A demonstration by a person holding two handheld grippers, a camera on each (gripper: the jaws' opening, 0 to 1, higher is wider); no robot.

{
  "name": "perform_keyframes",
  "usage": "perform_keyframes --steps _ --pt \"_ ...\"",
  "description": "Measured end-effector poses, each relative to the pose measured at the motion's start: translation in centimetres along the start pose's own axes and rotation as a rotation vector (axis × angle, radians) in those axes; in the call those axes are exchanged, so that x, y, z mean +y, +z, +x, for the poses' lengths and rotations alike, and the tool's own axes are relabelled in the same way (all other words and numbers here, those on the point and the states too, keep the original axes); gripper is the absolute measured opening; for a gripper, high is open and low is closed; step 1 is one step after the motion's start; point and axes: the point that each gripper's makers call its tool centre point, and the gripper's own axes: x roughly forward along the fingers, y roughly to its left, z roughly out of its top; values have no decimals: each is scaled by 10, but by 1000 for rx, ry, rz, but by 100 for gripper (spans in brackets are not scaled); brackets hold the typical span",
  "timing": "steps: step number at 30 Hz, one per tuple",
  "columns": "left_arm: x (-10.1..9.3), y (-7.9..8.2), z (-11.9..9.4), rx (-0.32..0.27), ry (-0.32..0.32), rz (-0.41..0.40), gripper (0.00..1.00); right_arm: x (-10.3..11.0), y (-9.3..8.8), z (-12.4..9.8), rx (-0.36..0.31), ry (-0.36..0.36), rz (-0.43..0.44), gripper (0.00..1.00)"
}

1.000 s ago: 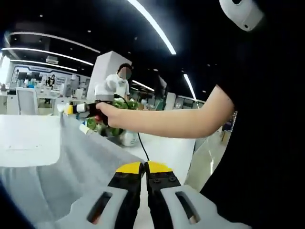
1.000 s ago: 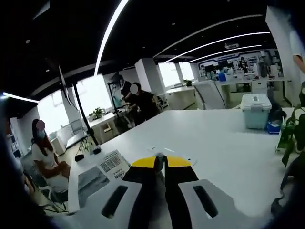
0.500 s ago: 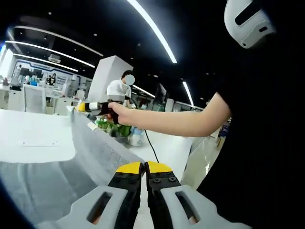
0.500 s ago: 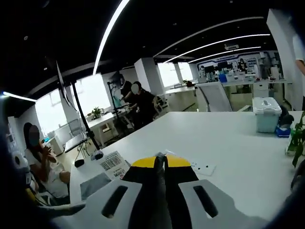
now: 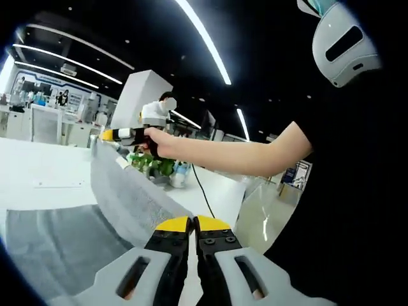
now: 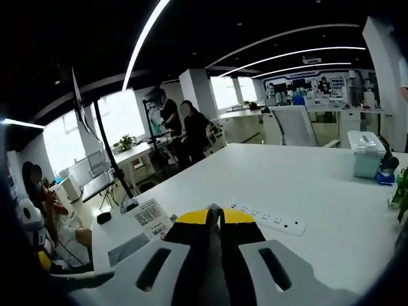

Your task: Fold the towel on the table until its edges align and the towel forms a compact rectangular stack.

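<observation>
In the left gripper view, the left gripper (image 5: 192, 224) rises from the bottom with its yellow-tipped jaws pressed together on the near edge of the grey towel (image 5: 124, 197). From the jaws the towel climbs as a taut, lifted band toward the right gripper (image 5: 108, 134), which comes in beyond it, held in the person's hand (image 5: 158, 141) at the end of a bare forearm. That gripper pinches the towel's far upper corner. The lower part of the towel lies spread on the white table (image 5: 44, 172), just beside the left gripper. Past the right gripper stand green plants (image 5: 153, 167) and a white bottle (image 5: 179, 180), and behind them a person in a white top (image 5: 157, 113) beside a white pillar.

In the right gripper view, the right gripper (image 6: 215, 215) has its jaws clenched on a thin fold of grey towel (image 6: 213, 255) that runs down between them. Just beyond the jaws on the table (image 6: 306, 191) lie a white power strip (image 6: 268, 217) and a paper sheet with a printed code (image 6: 151, 215). Farther off on the table sits a pale lidded storage box (image 6: 368, 153). Beyond the table's far edge people (image 6: 188, 124) stand at a desk, and another person sits well apart from the gripper.
</observation>
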Motion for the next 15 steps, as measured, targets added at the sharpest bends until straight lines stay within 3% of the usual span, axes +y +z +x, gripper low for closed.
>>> perform_keyframes --steps 7,15 --pt "18 7 -35 -57 58 -25 2 18 7 20 1 15 4 2" --pt "35 1 -63 -60 134 -36 2 37 7 51 5 59 30 2"
